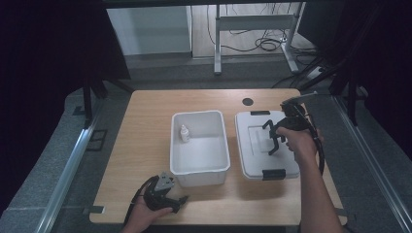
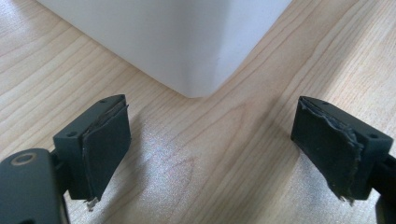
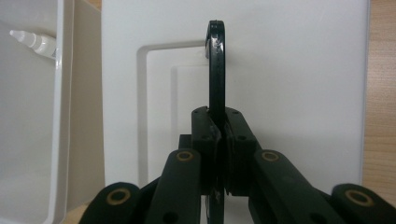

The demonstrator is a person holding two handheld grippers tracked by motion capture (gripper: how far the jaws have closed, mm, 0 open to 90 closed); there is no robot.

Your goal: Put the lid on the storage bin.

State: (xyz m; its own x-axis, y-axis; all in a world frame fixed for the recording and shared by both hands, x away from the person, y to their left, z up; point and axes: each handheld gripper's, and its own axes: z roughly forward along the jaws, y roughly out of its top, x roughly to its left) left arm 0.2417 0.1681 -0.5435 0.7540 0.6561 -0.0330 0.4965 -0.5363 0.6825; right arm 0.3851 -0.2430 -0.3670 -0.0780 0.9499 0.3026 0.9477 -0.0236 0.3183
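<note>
The light wooden table [image 1: 145, 145] carries two white plastic pieces side by side: an open rectangular white tub [image 1: 199, 171] in the middle and, just to its right, a flat white rectangular lid [image 1: 252, 160] with black latch clips at its near and far edges. The lid has a stepped, recessed panel in its middle, and its long axis runs away from me, the same way as the tub's.

My right gripper [image 3: 218, 140] hovers over the lid's middle, jaws pressed together on a thin black handle [image 3: 215, 65]. In the right gripper view that handle stands on edge as a narrow dark strip with a rounded far end, rising straight up from between my jaws and pointing along them, across the recessed panel. I cannot tell from the pictures how the handle joins the lid.

My left gripper [image 2: 210, 149] sits low at the near edge of the table, just before the tub's near left corner. Its jaws stand wide apart with only bare wood between them; the worn black pads [image 2: 105, 144] touch nothing, and the tub's rounded corner [image 2: 196, 88] lies just beyond them.

Inside the tub, near its far left wall, a small white dropper bottle [image 1: 184, 133] stands upright in the high view, its pale nozzle tip uppermost.
</note>
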